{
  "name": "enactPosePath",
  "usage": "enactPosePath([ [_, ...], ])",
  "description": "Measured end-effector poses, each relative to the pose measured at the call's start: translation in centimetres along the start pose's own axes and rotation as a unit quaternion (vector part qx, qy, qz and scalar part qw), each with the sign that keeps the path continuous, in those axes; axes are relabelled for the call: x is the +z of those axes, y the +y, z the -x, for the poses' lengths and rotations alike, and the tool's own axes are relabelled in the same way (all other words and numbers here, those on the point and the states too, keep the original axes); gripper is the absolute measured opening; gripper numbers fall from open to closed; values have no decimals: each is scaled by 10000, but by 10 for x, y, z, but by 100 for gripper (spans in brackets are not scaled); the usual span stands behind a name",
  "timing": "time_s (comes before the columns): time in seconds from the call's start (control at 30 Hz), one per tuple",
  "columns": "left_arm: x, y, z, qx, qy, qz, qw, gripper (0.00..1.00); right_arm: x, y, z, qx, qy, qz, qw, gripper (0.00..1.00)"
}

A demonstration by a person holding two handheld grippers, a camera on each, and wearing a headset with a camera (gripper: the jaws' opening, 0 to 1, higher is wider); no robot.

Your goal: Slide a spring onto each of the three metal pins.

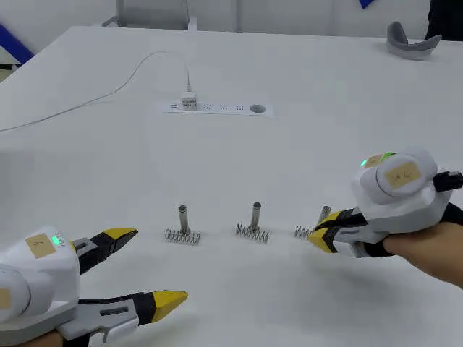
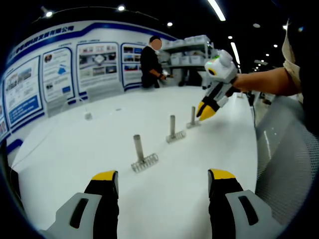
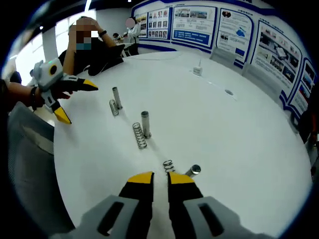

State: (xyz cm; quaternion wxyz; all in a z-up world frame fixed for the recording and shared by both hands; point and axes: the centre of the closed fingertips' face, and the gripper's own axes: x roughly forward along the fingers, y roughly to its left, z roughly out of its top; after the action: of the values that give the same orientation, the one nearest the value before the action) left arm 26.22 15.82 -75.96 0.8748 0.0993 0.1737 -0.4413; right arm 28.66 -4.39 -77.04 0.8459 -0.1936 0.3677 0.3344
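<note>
Three metal pins stand in a row on the white table: left pin (image 1: 183, 217), middle pin (image 1: 256, 215), right pin (image 1: 325, 214). A spring lies at the foot of each: left spring (image 1: 181, 236), middle spring (image 1: 252, 232), right spring (image 1: 302, 232). My left gripper (image 1: 148, 267) is open with nothing in it, near the table's front, short of the left pin (image 2: 138, 148). My right gripper (image 3: 160, 178) has its jaws nearly together, tips at the near end of the right spring (image 3: 168, 166) beside the right pin (image 3: 193, 171). Whether they pinch that spring I cannot tell.
A white power strip (image 1: 217, 108) with a plugged cable (image 1: 108, 90) lies behind the pins. A grey curved object (image 1: 412, 42) rests at the far right. Wide bare table (image 1: 304, 159) lies between the strip and the pins. People stand in the background.
</note>
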Motion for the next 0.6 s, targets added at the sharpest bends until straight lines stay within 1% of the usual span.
enactPosePath([
  [0.13, -1, 0, 1, 10, 3, 3, 10000, 74, 9, 2, -1, 8, 95, 376, 9992, 12],
  [0.2, -1, 1, 1, 22, 3, 6, 10000, 74, 12, 3, -3, 54, 183, 550, 9983, 13],
  [0.27, -1, 1, 2, 34, 1, 12, 10000, 74, 15, 1, -4, 44, 272, 742, 9969, 14],
  [0.33, -1, 1, 2, 42, -5, 16, 10000, 74, 15, 0, -7, 89, 421, 862, 9954, 14],
  [0.37, -1, 1, 2, 44, -8, 16, 10000, 74, 16, -1, -8, 104, 448, 902, 9949, 14],
  [0.53, -1, 1, 2, 49, -20, 13, 10000, 74, 16, -1, -14, 325, 756, 1080, 9907, 14],
  [0.6, -1, 1, 2, 53, -17, 14, 10000, 74, 15, -1, -17, 376, 863, 1147, 9889, 14],
])
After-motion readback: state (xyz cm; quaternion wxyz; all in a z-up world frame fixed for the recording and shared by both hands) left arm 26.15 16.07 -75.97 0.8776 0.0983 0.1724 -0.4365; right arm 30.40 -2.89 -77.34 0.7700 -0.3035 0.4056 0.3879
